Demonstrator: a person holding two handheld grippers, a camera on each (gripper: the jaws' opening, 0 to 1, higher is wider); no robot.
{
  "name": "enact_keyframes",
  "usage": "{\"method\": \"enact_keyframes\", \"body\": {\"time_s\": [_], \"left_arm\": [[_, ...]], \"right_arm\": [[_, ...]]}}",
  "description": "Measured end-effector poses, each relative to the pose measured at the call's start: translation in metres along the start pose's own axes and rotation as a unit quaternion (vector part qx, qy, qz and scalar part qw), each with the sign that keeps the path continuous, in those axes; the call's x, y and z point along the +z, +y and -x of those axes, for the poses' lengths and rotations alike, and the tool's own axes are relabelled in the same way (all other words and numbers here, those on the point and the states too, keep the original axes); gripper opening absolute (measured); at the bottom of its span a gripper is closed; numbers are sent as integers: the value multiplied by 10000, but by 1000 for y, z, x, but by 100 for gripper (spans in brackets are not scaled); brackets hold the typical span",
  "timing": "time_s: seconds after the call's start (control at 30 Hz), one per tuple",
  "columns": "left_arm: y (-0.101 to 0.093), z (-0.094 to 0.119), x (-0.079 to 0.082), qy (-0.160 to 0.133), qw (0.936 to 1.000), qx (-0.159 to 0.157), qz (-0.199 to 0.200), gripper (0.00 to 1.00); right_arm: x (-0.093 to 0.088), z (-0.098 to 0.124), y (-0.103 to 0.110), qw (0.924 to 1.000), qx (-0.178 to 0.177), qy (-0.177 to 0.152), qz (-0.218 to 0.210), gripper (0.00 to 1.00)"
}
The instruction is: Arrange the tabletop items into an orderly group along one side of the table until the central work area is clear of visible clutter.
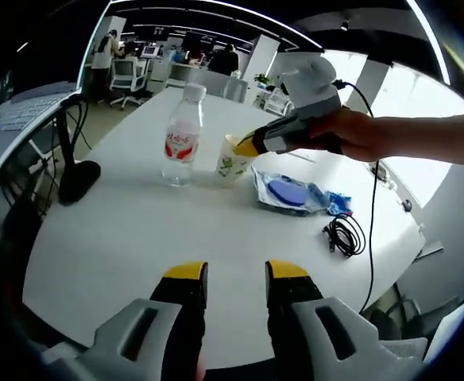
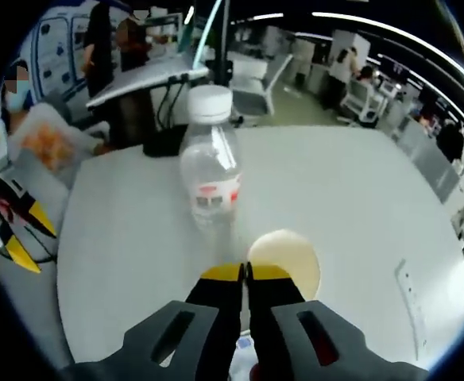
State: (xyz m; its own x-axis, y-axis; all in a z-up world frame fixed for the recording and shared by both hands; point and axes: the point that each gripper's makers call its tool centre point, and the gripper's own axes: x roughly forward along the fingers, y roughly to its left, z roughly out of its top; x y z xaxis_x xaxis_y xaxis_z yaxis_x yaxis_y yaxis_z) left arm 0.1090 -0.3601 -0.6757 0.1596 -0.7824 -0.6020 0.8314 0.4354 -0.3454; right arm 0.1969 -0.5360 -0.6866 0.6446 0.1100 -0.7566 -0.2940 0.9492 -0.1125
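Right gripper view has my right tool [image 2: 245, 272] clenched on the near rim of the paper cup [image 2: 284, 262], jaws pressed nearly together with the thin wall between them; I look straight down into its pale, seemingly empty inside. The water bottle [image 2: 210, 171] stands upright just beyond the cup, slightly left of my jaw tips, close enough that I cannot tell whether the two touch. In the left gripper view my left tool [image 1: 236, 274] hangs released over bare counter [image 1: 121, 246], jaws apart and grasping nothing, with the right tool [image 1: 252, 144] ahead of it at the cup [image 1: 233, 159], the bottle [image 1: 182, 136] just to the left of that, a crinkly plastic packet with a blue disc [image 1: 289, 193] to the right, and a coiled black cable [image 1: 345, 235] nearer and further right. I judge the cup light and flimsy: a rim pinch will carry it, but a hard squeeze would buckle the wall and a quick swing could tip it against the bottle. The bottle looks stiff, smooth and heavier; I would take it around the labelled waist. The packet looks slippery and limp, best pinched at an edge.
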Motion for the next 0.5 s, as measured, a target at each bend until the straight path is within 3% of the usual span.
{"method": "enact_keyframes", "body": {"time_s": [0.5], "left_arm": [[-4, -1, -4, 26, 10000, -48, 81, 27]], "right_arm": [[-18, -3, -6, 9999, -15, 166, 11, 1]]}}
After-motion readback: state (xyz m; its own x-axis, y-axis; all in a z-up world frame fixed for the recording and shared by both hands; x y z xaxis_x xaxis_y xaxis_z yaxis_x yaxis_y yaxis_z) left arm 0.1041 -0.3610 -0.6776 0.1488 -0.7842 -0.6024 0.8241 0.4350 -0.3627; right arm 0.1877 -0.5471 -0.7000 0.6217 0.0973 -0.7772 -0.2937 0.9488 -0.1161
